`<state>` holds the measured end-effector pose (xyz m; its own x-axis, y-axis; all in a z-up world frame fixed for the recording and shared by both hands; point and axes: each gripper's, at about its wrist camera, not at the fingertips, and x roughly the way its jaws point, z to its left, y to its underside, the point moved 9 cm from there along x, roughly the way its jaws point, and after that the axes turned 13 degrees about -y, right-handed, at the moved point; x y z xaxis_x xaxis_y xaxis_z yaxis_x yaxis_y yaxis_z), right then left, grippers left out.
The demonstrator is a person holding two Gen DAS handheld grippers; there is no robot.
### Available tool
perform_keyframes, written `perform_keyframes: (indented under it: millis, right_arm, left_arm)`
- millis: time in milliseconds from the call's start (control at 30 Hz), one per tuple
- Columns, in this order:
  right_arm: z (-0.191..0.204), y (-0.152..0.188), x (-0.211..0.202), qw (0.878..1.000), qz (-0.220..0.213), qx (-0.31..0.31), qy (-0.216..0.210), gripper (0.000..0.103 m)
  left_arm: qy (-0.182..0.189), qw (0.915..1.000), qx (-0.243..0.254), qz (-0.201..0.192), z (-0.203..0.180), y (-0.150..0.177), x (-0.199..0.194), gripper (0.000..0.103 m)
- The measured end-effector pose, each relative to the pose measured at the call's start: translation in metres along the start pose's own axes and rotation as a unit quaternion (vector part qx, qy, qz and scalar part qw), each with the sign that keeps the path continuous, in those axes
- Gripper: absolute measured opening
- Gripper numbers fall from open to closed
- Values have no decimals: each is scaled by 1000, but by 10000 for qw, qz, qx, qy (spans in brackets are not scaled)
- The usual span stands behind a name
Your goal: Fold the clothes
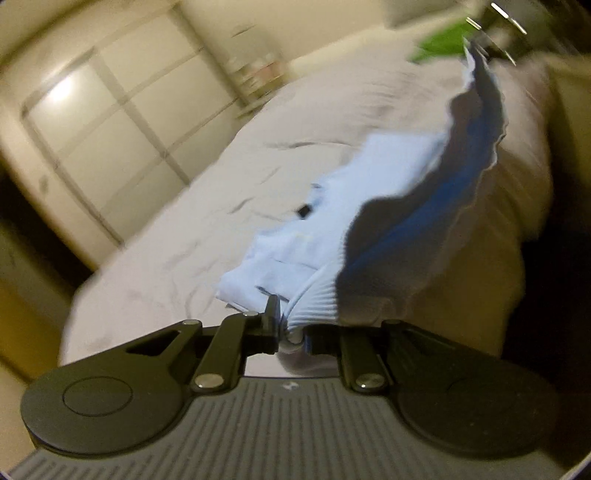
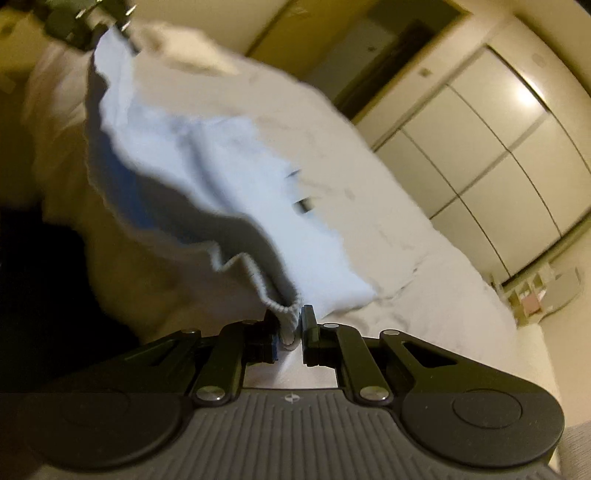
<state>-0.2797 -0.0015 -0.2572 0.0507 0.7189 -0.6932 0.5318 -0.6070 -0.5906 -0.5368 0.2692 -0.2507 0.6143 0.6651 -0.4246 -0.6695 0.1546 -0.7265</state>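
Left tool [image 1: 291, 325]: I see its jaws pressed together on a ribbed hem of the garment [image 1: 369, 206], the cloth bunched in the gap between them.
Right tool [image 2: 290, 328]: I see it likewise clamped on a ribbed edge of the same garment [image 2: 207, 177], a small fold of hem pinched between the two black fingers [image 2: 308, 325].
Far ends: from the left wrist view I catch the right tool [image 1: 491, 33] at the top right corner, blurred, at the far end of the stretched hem; from the right wrist view the left tool [image 2: 85, 22] shows at the top left in the same way.
Garment: pale blue, with a darker blue inside showing along the opened hem; its wavy edge runs taut-ish from one tool to the other, lifted, while the rest of the cloth hangs down toward the bed [image 1: 207, 206]. I cannot tell whether its lower part touches the sheet.
Dark tag: a small black patch [image 1: 303, 211] sits on the pale blue cloth.
Bed: white, creased sheet, lying under the garment in both views.
Room: pale wardrobe doors [image 2: 498, 155] beyond the bed, a green blur [image 1: 439, 42] near the far tool; both frames are smeared by motion.
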Motion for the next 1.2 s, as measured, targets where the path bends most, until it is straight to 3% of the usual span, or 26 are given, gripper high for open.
perform_keyframes:
  millis: [100,167,200,267,333,433,533,567,600,700,833,900,1000,1067,1133,1167,1200]
  right_arm:
    - [-72,-21,32,9981,-215,584,-15,9]
    - [-118,-26,67,9928,-274,1157,-129,12]
    - [-135,-21,86,9869,-211,1578,-270,18]
    - [-166,-3,130,9672,76,2519,-314,31]
    - [-180,16,162,9469,301,3164,-478,30]
    - [-183,32,169,9169,-71,3875,-955,34]
    - [-183,42,160,8794,-577,4508,-1417,38]
    - [-184,44,156,8663,-716,4689,-1565,42]
    - [-185,45,155,8552,-820,4833,-1686,46]
    - [-186,45,176,8534,-707,4858,-1751,51]
    - [-178,49,196,8557,-486,4814,-1835,49]
    - [-170,48,198,8653,-388,4648,-1833,35]
    - [-166,47,198,8801,-318,4426,-1691,34]
    - [-165,44,198,8924,-228,4229,-1560,33]
    - [-162,39,196,9142,-122,3828,-1325,22]
    - [-157,33,192,9295,-77,3500,-1163,2]
    - [-155,27,187,9421,-66,3202,-999,1]
  left_arm:
    - [166,9941,-925,547,32,-16,81,14]
    - [260,9811,-1543,1137,45,-12,137,23]
    - [288,9702,-1921,1448,51,-5,160,25]
    - [376,9449,-2612,1939,60,8,196,29]
    - [570,9247,-3148,2066,66,21,204,31]
    - [916,8957,-3812,2099,70,37,201,34]
    - [1333,8686,-4345,1975,68,46,193,51]
    - [1384,8627,-4448,1968,68,49,194,52]
    - [1368,8616,-4460,2000,66,50,197,52]
    - [1256,8690,-4281,2141,59,53,205,36]
    - [1162,8845,-3996,2107,47,54,210,34]
    - [1118,8905,-3885,2087,45,54,210,36]
    - [1054,8962,-3755,2116,40,57,213,35]
    - [846,9110,-3474,2057,37,55,209,14]
    - [631,9291,-3126,1871,35,48,204,5]
    - [535,9375,-2975,1725,35,42,198,5]
    - [412,9455,-2823,1568,36,36,192,5]
